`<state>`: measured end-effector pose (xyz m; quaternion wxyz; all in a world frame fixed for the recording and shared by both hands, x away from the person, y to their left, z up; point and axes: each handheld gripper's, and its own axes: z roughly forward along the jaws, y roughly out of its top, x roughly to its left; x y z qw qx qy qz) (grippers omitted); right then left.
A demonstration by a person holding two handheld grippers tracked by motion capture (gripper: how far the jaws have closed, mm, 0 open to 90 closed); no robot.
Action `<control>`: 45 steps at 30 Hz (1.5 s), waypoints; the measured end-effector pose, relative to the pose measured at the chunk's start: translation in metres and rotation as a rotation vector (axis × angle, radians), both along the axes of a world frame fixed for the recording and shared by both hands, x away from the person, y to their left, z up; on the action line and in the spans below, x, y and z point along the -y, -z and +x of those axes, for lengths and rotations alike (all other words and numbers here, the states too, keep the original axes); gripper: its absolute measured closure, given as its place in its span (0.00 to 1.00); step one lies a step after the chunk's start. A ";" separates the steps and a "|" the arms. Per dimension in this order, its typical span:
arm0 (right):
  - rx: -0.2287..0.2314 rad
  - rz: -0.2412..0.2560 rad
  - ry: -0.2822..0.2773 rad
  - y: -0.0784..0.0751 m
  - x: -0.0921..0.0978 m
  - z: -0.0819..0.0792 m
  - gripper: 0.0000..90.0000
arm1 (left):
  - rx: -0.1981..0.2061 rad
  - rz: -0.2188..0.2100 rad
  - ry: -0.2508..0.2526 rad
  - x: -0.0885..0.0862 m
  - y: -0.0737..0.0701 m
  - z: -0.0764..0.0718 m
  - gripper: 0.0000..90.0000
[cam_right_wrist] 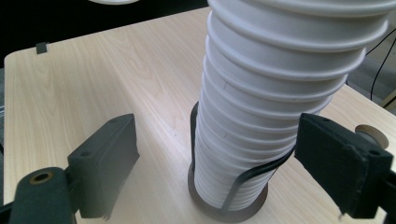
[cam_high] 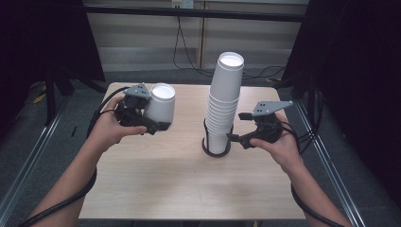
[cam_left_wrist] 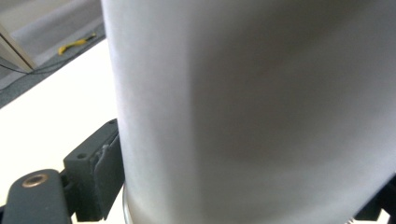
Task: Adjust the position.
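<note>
A single white paper cup point(cam_high: 161, 107) hangs above the table's left side, with my left gripper point(cam_high: 152, 118) shut on its wall; up close the cup point(cam_left_wrist: 252, 112) stands against one black pad point(cam_left_wrist: 100, 175). A tall stack of white cups point(cam_high: 224, 101) stands in a black wire holder point(cam_high: 216, 147) at the table's middle. My right gripper point(cam_high: 236, 127) is open just right of the stack's lower part. In the right gripper view the stack point(cam_right_wrist: 275, 102) rises between the two pads point(cam_right_wrist: 109, 163), nearer the right one, and touches neither.
The light wooden table point(cam_high: 156, 189) has bare room in front and at the left. Cables trail from both grippers past the forearms. Metal rails run along both sides of the table. Cables hang at the far wall.
</note>
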<state>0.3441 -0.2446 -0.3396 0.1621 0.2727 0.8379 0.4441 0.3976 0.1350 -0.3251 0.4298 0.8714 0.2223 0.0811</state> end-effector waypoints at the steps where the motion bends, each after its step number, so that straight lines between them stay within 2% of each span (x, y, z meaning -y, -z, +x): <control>1: 0.000 -0.004 -0.006 0.001 -0.001 0.000 0.14 | -0.001 0.006 0.002 0.000 0.002 0.000 0.13; 2: 0.000 -0.019 -0.016 0.001 -0.003 0.000 0.14 | -0.007 0.008 -0.001 0.000 0.004 -0.001 0.14; 3: -0.002 -0.028 -0.021 0.001 -0.004 -0.001 0.14 | -0.008 0.034 0.008 0.001 0.006 -0.002 0.14; 4: -0.002 -0.028 -0.021 0.001 -0.004 -0.001 0.14 | -0.008 0.034 0.008 0.001 0.006 -0.002 0.14; 5: -0.005 -0.047 -0.029 0.002 -0.006 -0.002 0.14 | -0.008 0.061 0.018 0.002 0.009 -0.003 0.14; 8: 0.000 -0.087 -0.042 0.004 -0.010 -0.002 0.14 | -0.015 0.079 0.035 0.004 0.011 -0.005 0.14; 12: -0.006 -0.100 -0.062 0.005 -0.013 -0.004 0.14 | -0.023 0.095 0.049 0.008 0.015 -0.009 0.14; 13: -0.009 -0.111 -0.067 0.007 -0.016 -0.005 0.14 | -0.022 0.112 0.061 0.010 0.017 -0.010 0.14; 18: -0.009 -0.131 -0.084 0.008 -0.020 -0.007 0.15 | -0.028 0.125 0.075 0.016 0.022 -0.014 0.14; 19: -0.010 -0.133 -0.089 0.009 -0.021 -0.007 0.15 | -0.026 0.143 0.089 0.017 0.024 -0.015 0.14; 21: -0.010 -0.133 -0.093 0.009 -0.022 -0.008 0.15 | -0.029 0.141 0.088 0.018 0.026 -0.016 0.14; 23: -0.012 -0.133 -0.101 0.010 -0.023 -0.009 0.15 | -0.028 0.177 0.109 0.022 0.031 -0.018 0.14; 26: -0.014 -0.141 -0.107 0.012 -0.024 -0.010 0.15 | -0.035 0.184 0.106 0.025 0.034 -0.020 0.14; 27: -0.017 -0.148 -0.109 0.013 -0.025 -0.010 0.15 | -0.025 0.224 0.128 0.027 0.036 -0.021 0.14; 30: -0.025 -0.151 -0.112 0.013 -0.025 -0.010 0.15 | -0.031 0.229 0.127 0.031 0.038 -0.023 0.14; 31: -0.029 -0.163 -0.121 0.014 -0.026 -0.010 0.15 | -0.026 0.256 0.138 0.034 0.040 -0.025 0.14; 33: -0.036 -0.173 -0.126 0.015 -0.027 -0.010 0.15 | -0.028 0.260 0.142 0.035 0.041 -0.026 0.14; 34: -0.036 -0.173 -0.126 0.015 -0.027 -0.010 0.15 | -0.029 0.276 0.154 0.036 0.041 -0.026 0.14; 36: -0.040 -0.179 -0.139 0.016 -0.029 -0.010 0.15 | -0.035 0.267 0.149 0.040 0.044 -0.028 0.14; 37: -0.045 -0.195 -0.157 0.017 -0.031 -0.011 0.15 | -0.031 0.299 0.167 0.042 0.044 -0.029 0.14; 39: -0.048 -0.203 -0.165 0.018 -0.032 -0.011 0.15 | -0.034 0.294 0.164 0.044 0.046 -0.030 0.14; 41: -0.060 -0.226 -0.192 0.020 -0.035 -0.011 0.15 | -0.037 0.309 0.178 0.047 0.047 -0.032 0.15; 45: -0.073 -0.241 -0.199 0.022 -0.038 -0.011 0.15 | -0.044 0.322 0.195 0.050 0.048 -0.034 0.15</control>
